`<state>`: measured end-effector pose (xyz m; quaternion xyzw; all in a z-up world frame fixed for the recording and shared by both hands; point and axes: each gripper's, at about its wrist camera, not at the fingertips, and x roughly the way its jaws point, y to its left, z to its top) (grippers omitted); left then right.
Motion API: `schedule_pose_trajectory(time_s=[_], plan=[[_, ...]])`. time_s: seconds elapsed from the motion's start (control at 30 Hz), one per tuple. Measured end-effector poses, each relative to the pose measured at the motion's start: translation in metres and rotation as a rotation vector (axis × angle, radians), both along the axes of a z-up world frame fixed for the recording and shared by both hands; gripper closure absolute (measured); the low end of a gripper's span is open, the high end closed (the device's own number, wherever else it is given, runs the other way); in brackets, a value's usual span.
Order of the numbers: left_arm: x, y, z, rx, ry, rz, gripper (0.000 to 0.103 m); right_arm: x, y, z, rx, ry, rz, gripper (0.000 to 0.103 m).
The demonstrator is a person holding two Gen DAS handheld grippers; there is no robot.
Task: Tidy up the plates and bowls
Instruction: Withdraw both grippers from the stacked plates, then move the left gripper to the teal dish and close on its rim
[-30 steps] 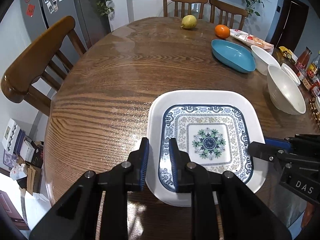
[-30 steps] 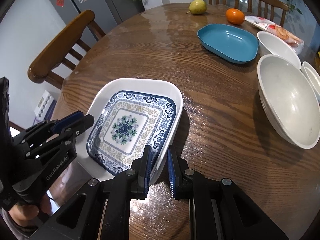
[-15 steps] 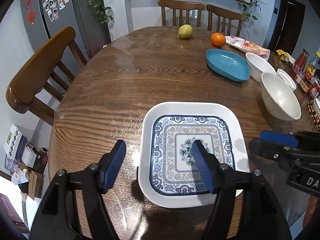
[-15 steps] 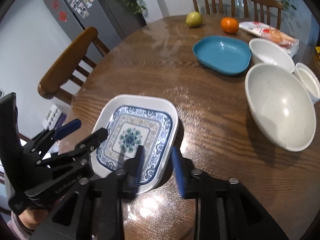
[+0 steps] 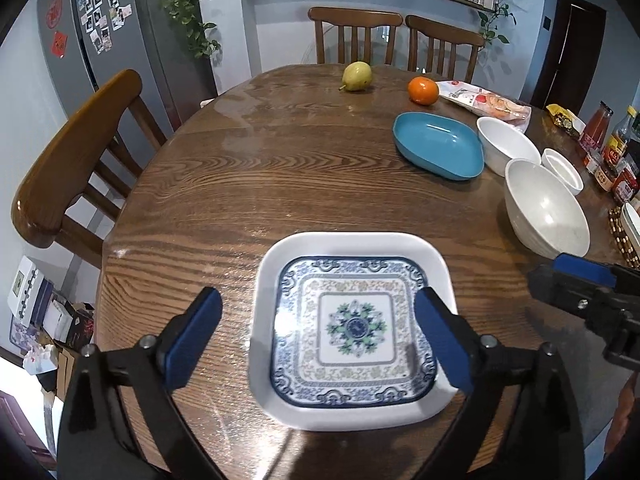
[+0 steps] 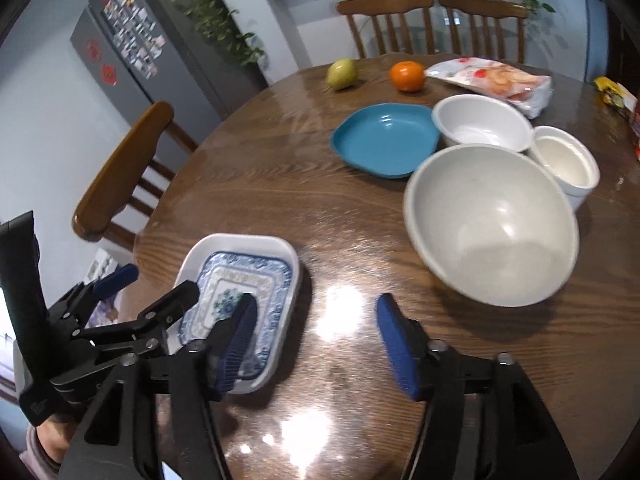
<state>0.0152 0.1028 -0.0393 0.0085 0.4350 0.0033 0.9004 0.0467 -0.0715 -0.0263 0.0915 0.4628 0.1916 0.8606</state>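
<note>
Patterned plate [image 5: 352, 328] sits alone at 6 o'clock; left gripper [image 5: 318, 338] and right gripper [image 6: 316, 344] gape empty. Bowls [image 6: 492, 220] at 2 o'clock remain unstacked.

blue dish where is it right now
On the table's far right in the left wrist view, the blue dish sits beside a white bowl, near the orange.

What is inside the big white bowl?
Nothing shows inside the big white bowl; its inside looks bare in both views. What is underneath it on the table is hidden.
</note>
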Motion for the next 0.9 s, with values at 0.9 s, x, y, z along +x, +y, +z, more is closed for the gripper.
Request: schedule_pose_trajectory(time_s=[0.9], plan=[[0.179,-0.074,-0.002,-0.157,0.123,0.066,0.015,-0.003,-0.155,0.008,0.021,-0.025,-0.303,0.031]])
